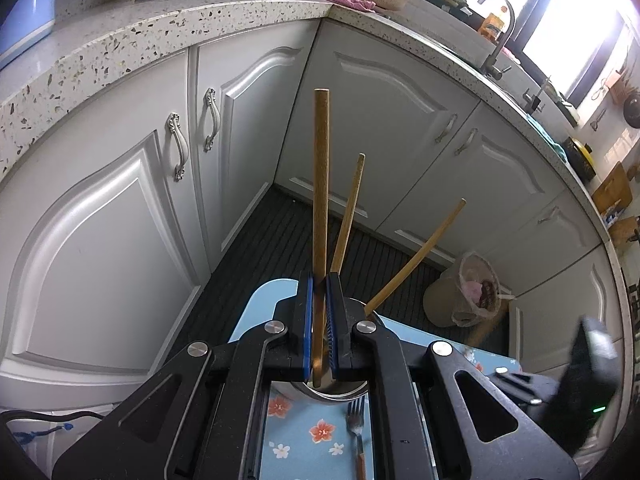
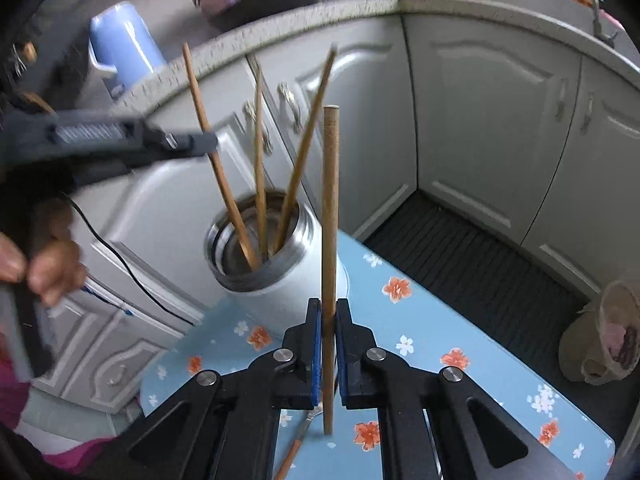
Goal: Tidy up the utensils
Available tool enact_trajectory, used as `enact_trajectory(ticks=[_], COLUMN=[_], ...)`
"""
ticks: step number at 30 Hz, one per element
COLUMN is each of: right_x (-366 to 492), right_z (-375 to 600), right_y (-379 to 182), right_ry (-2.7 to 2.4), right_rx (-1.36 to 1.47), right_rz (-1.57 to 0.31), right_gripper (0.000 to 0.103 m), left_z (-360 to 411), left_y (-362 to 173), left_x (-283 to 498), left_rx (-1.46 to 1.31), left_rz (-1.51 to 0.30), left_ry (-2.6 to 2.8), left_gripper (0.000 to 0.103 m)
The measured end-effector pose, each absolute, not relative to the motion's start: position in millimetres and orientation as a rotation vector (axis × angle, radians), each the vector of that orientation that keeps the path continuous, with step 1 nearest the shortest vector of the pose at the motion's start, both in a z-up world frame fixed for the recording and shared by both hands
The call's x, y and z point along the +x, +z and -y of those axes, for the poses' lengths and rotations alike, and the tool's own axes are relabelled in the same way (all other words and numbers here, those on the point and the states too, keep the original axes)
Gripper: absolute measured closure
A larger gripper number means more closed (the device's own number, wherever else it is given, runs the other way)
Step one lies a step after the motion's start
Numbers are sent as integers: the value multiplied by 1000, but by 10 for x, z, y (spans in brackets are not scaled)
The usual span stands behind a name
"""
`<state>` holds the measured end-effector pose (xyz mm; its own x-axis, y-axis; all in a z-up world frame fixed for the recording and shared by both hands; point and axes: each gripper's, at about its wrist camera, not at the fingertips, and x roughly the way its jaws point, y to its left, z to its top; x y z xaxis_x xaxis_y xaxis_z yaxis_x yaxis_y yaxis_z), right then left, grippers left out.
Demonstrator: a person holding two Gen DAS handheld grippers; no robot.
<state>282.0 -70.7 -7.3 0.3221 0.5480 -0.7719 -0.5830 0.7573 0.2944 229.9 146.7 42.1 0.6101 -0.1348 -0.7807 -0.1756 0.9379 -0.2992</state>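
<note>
Table (image 2: pixel 460 320): covered in blue floral cloth.
Holder (image 2: pixel 288 280): stood on the table.
Fork (image 1: pixel 357 432): laid flat on the cloth near the holder.

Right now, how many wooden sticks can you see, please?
4 sticks. Three stand in the metal cup: one held by the left gripper, two free; the fourth is in the right gripper.

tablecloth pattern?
Light blue tablecloth with orange and white flowers; clearest in the right wrist view.
</note>
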Motion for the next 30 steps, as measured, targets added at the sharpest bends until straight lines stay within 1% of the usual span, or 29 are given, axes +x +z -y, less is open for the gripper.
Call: enact_trajectory(ticks=[10,13,20,24,30], right_x=[2851,2922,3118,3146,3183], right_z=[795,733,538,423,173], right_y=[1060,1223,980,804,429], right_ry=[816,766,712,697,695], right_rx=[24,43,135,118,77], right_rz=[-785,-734,-741,-764,-851], right_gripper=[97,97,97,97,97], left_z=[-1452,-1438,-1438,-1425,-1446], left_y=[467,438,331,274,172], left_x=[2289,2305,2323,2341,2345], left_rx=[-350,-345,-347,-345,-351], left_rz=[-913,-914,-930,-939,-950], left_ry=[31,38,44,43,54], left_gripper=[98,98,98,98,98])
